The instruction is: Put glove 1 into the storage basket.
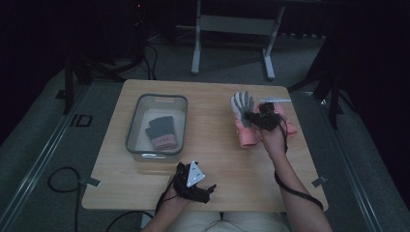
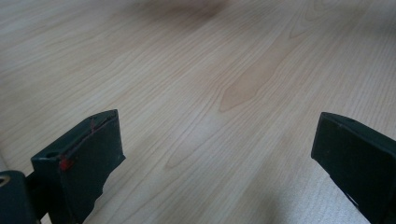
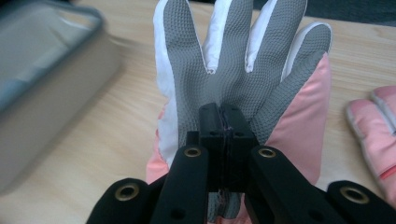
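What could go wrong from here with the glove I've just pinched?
The right gripper pinches only a fold of the pink-and-grey glove, so it may slip free in transit. The dangling cuff could snag the bin rim. The second pink glove lies close and might get dragged along.

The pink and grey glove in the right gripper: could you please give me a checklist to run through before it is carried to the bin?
1. Right gripper shut on the pink and grey glove: ok.
2. Glove lifted off the table: cannot tell; part of it may still rest there.
3. Grey bin has room beside the dark glove in it: ok.
4. Left gripper open, holding nothing, low over bare wood near the table's front edge: ok.
5. Second pink glove lies apart from the held one: ok.
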{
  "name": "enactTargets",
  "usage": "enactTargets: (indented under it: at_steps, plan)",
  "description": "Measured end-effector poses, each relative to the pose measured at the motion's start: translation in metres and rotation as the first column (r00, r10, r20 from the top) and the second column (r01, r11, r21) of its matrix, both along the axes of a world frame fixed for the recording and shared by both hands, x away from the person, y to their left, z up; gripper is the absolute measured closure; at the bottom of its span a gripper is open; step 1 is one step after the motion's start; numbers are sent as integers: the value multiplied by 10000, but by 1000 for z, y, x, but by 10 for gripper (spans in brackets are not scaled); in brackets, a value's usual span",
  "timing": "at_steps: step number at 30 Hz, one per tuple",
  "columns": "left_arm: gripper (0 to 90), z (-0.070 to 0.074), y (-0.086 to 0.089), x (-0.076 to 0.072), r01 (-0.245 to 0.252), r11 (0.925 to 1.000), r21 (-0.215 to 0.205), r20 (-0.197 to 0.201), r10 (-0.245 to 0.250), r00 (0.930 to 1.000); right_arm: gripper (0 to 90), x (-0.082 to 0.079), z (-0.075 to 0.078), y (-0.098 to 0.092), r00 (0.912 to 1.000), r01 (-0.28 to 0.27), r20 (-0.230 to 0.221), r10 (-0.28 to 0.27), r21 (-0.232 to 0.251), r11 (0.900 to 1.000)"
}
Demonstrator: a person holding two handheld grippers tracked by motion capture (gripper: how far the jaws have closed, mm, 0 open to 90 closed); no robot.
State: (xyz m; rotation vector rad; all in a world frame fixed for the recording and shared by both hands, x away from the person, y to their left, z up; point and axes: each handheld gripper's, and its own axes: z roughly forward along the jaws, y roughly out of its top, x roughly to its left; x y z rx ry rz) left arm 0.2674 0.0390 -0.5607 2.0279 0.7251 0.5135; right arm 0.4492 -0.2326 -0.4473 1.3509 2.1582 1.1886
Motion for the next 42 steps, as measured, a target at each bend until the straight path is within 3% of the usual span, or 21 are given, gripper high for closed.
enactTargets:
  at_steps: [2, 6, 7, 12, 15, 18, 19, 22, 28, 36, 42]
  plan:
    - [15, 0, 1, 1, -52, 10000, -69, -30, 51, 10000, 886, -23, 13, 2, 9998, -111, 143, 103, 579, 9983]
    - [15, 0, 1, 3, -107, 9999, -83, -2, 107, 9999, 886, -44, 21, 6, 9996, -129, 264, 111, 673, 9976]
    - [15, 0, 2, 3, -119, 9999, -63, 26, 119, 9999, 886, -56, 23, 8, 9995, -19, 324, -4, 712, 9975]
    - [15, 0, 0, 3, -69, 10000, 39, 67, 69, 10000, 886, -77, 17, 10, 9995, 285, 111, -298, 1042, 9941]
    - [15, 0, 0, 2, 11, 10000, 20, 54, -11, 10000, 886, -83, 7, 15, 9983, 576, 60, -582, 730, 9957]
    - [15, 0, 1, 2, -27, 10000, -42, 49, 27, 10000, 886, -86, 0, 17, 9969, 780, 6, -781, 525, 9956]
    - [15, 0, 1, 2, -51, 9999, -98, 52, 51, 10000, 886, -87, -13, 18, 9956, 908, -280, -895, 489, 9947]
    - [15, 0, 1, 2, -47, 10000, -46, 90, 48, 9999, 886, -86, -31, 19, 9921, 1112, -628, -1090, 332, 9932]
    - [15, 0, 1, 2, 20, 10000, 55, 56, -20, 10000, 886, -78, -57, 30, 9865, 1206, -1113, -1205, -53, 9927]
    - [15, 0, 1, 1, 6, 10000, 43, 64, -6, 10000, 873, -64, -85, 48, 9866, 747, -1410, -823, -583, 9955]
    - [15, 0, 1, 1, 15, 9999, 102, 92, -16, 10000, 843, -60, -92, 54, 9890, 586, -1316, -682, -757, 9954]
